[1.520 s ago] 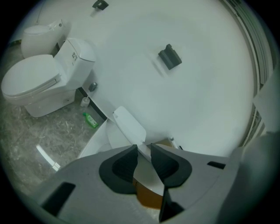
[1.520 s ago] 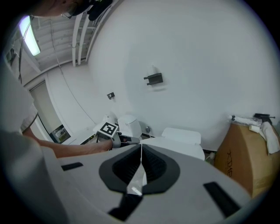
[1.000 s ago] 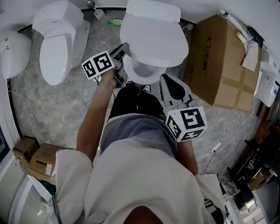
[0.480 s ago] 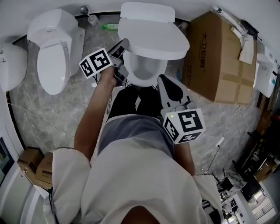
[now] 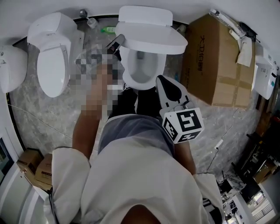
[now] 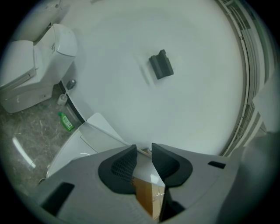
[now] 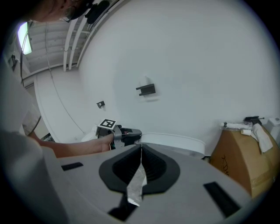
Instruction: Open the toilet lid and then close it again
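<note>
nearest the camera, the person's pale top (image 5: 144, 183) fills the lower part of the head view. just beyond it, the right tongs (image 5: 161, 80) are held in front of the toilet bowl (image 5: 141, 75) and are clenched: in the right gripper view their tips are seen pressed together with nothing gripped between them. they are apart from the toilet and, as judged, no part in the lift is taken by them.

further on, at the bowl's left side, the left tongs (image 5: 116, 43) are set on the left rim of the toilet lid (image 5: 151, 39). in the left gripper view the jaws are seen standing partly apart with the lid's white edge passing between them, so the lid is read as grasped. the lid is seen raised off the bowl, hinged at the back and tilted. the bowl's inside is exposed beneath it. it is not yet laid back against the cistern (image 5: 144, 13).

the task is judged to be in its first half. the opening is begun but not finished. the rest of the upward swing, and then the whole lowering back onto the bowl, are left to be done.

a second toilet (image 5: 51, 54), a green bottle (image 5: 108, 29) and a cardboard box (image 5: 218, 61) are seen around it on the floor (image 5: 57, 113).
</note>
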Tool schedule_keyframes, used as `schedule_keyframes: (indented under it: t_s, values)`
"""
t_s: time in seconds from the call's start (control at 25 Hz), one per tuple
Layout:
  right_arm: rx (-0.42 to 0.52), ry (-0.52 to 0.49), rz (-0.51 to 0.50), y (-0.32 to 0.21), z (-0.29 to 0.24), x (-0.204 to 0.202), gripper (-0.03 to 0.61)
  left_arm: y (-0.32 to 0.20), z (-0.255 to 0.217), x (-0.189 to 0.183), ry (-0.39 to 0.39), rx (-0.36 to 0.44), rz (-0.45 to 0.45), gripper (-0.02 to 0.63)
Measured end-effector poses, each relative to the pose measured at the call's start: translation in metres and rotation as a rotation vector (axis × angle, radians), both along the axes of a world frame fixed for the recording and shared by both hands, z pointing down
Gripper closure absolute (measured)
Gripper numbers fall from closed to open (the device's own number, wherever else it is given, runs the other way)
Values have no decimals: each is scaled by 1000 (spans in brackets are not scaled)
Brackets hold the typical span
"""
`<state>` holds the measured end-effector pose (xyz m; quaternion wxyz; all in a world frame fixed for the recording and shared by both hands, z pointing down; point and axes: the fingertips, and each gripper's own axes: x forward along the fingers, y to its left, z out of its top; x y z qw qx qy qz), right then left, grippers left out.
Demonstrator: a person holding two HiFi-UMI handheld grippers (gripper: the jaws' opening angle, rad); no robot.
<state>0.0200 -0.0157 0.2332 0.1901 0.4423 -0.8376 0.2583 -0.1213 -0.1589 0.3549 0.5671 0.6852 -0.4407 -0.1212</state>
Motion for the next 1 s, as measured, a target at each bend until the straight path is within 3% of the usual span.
schedule_keyframes:
  t_s: [0.44,1.0]
  values:
    - [-33,0,2,-19,7,18,567,-42,-20,-2,45,41,-33,518]
    - [-47,-1,-20,-36,10,23,567,-89,-35,-3,16,130,-71,532]
